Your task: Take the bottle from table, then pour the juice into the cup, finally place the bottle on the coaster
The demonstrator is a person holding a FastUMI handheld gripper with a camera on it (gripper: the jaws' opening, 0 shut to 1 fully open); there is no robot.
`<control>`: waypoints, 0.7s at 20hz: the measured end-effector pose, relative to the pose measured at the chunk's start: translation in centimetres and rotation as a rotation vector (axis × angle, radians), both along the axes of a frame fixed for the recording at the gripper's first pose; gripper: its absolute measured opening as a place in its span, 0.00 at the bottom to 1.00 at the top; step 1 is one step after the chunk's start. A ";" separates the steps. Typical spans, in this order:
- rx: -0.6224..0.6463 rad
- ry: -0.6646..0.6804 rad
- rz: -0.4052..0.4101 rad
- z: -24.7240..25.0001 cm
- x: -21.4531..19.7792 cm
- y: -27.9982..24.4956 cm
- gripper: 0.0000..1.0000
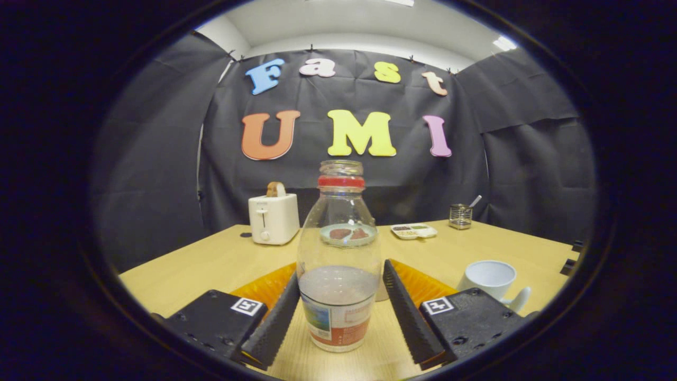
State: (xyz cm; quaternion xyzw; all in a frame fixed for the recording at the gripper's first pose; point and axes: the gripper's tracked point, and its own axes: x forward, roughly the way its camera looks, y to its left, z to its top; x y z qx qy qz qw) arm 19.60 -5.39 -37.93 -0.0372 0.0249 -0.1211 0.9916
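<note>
Bottle (338, 259) upright on the surface (211, 262), between the open tongs (338, 317), fingers flanking, not visibly pressing.

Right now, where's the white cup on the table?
In the gripper view the white cup stands on the table, ahead of the right-hand finger and right of the bottle, which stands between the open gripper fingers.
</note>
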 end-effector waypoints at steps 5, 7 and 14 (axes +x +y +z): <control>-0.027 0.013 -0.049 0.6 -1.2 -0.8 0.79; 0.013 0.005 -0.043 1.2 -2.2 -0.8 0.79; 0.099 -0.046 0.023 5.8 -4.7 1.9 0.78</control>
